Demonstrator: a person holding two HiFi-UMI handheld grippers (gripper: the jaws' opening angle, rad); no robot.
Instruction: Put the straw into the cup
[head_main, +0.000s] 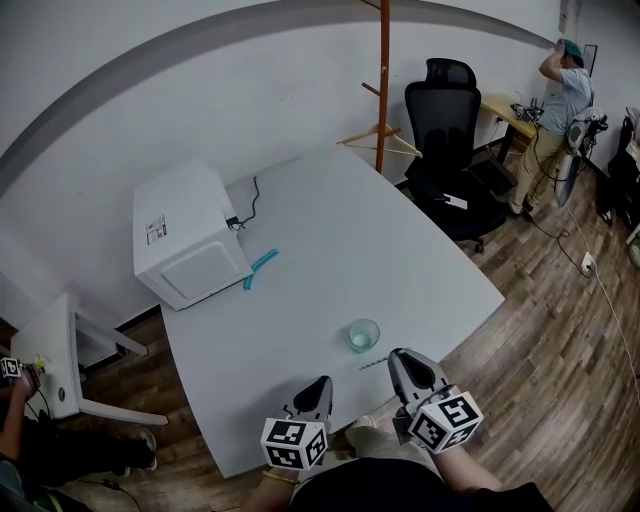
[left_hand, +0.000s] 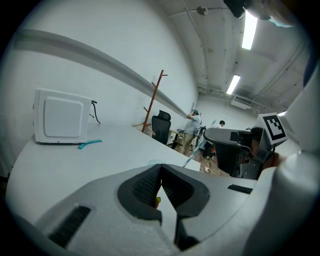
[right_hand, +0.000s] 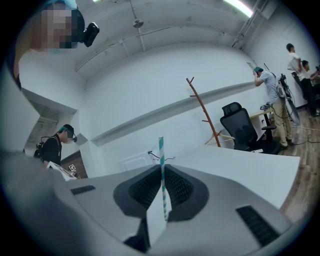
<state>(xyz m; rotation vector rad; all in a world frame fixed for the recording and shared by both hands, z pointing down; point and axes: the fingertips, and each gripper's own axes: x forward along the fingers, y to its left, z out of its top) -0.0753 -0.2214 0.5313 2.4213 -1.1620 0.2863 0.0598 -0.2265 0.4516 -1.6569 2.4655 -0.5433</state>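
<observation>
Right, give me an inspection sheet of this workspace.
Surface: white table, wood floor around it.
Job's things: clear cup upright near the front edge; striped straw outside it, in the right jaws.
Clutter: white microwave at the far left corner; teal tool beside it.
Grippers: left hand-held gripper shut, nothing held; right hand-held gripper shut on the straw.
Cables: black cord by the microwave.
Surroundings: black chair, coat stand, person at a far desk.
</observation>
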